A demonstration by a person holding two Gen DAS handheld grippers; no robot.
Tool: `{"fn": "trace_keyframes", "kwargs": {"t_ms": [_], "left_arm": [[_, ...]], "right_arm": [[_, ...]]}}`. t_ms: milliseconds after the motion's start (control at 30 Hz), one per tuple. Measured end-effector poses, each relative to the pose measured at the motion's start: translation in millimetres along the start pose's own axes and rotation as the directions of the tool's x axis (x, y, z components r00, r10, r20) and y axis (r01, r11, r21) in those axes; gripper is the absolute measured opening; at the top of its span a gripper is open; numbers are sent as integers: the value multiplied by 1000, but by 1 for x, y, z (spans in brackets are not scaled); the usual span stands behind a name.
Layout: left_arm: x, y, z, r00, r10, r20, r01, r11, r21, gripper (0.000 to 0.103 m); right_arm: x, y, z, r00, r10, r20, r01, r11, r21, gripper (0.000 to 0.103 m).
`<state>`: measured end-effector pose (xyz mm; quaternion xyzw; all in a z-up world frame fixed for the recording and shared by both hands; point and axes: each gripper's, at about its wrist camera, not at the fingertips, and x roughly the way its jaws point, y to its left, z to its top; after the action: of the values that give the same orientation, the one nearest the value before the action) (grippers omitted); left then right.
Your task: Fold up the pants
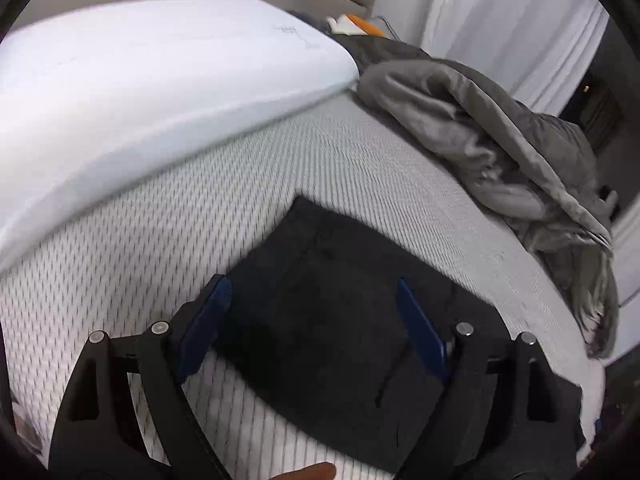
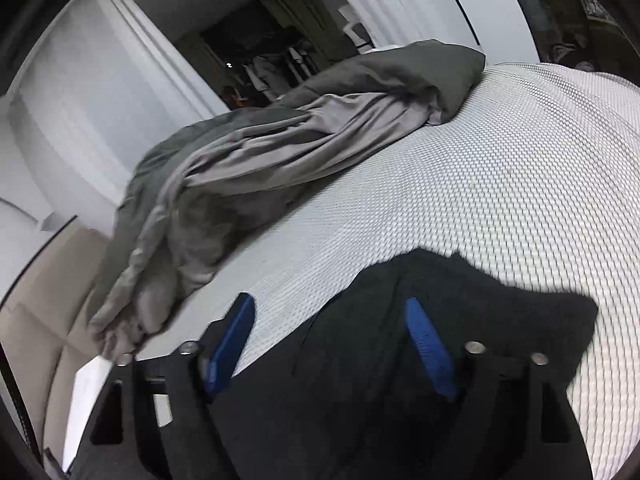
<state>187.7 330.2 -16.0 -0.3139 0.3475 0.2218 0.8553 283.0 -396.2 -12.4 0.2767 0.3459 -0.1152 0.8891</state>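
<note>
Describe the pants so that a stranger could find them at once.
Start at the mattress, with its white, dotted cover. The pants lie flat on its near part, below the open left gripper. They are black and folded, unlike the crumpled grey blanket at the far edge.

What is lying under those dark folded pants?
The dark folded pants lie flat on the white mattress with a grey ribbed pattern, which shows all around them. Anything trapped directly beneath them or between the folded layers is covered, so that cannot be seen.
</note>
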Motion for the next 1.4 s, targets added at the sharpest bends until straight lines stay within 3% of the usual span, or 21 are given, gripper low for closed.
{"fn": "trace_keyframes", "kwargs": {"t_ms": [167, 300, 400, 500, 633, 700, 767, 833, 933, 1100, 1167, 1267, 1400], "left_arm": [[-8, 22, -49, 989, -105, -99, 96, 991, -90, 62], [-3, 26, -69, 981, -173, -84, 161, 977, -138, 59], [11, 25, -72, 975, -197, -100, 180, 971, -155, 50], [27, 27, -72, 974, -189, -122, 168, 972, -164, 34], [41, 27, -67, 980, -185, -77, 170, 971, -167, 7], [35, 34, -67, 982, -183, -46, 172, 970, -170, 1], [22, 42, -67, 990, -142, 5, 141, 974, -176, 0], [12, 50, -67, 997, -56, 47, 62, 986, -156, 0], [17, 55, -68, 999, -34, -7, 32, 984, -177, 1], [4, 60, -77, 994, -102, -27, 95, 977, -193, 4], [2, 60, -81, 990, -134, -50, 121, 972, -199, 19], [13, 51, -84, 980, -172, -102, 147, 965, -218, 28], [30, 42, -89, 976, -176, -132, 140, 960, -242, 28]], "right_arm": [[-29, 8, -40, 994, 79, -77, -81, 996, -24, 86], [-51, 19, -67, 988, 103, -116, -109, 993, -53, 86], [-64, 27, -85, 986, 116, -120, -127, 988, -84, 86], [-61, 26, -97, 982, 141, -128, -149, 987, -54, 87], [-48, 23, -111, 979, 149, -138, -160, 984, -74, 87], [-43, 17, -112, 979, 139, -149, -151, 986, -73, 87], [-44, 9, -108, 984, 127, -127, -135, 989, -58, 87], [-51, -1, -100, 992, 99, -83, -104, 993, -55, 87], [-63, -19, -91, 997, 59, -43, -61, 997, -44, 87], [-89, -65, -75, 1000, 18, -6, -17, 998, 60, 87], [-98, -90, -72, 1000, -15, -4, 15, 993, 120, 87], [-92, -121, -73, 998, 35, -54, -22, 974, 225, 87], [-65, -145, -78, 987, 117, -112, -73, 938, 340, 87]]}}
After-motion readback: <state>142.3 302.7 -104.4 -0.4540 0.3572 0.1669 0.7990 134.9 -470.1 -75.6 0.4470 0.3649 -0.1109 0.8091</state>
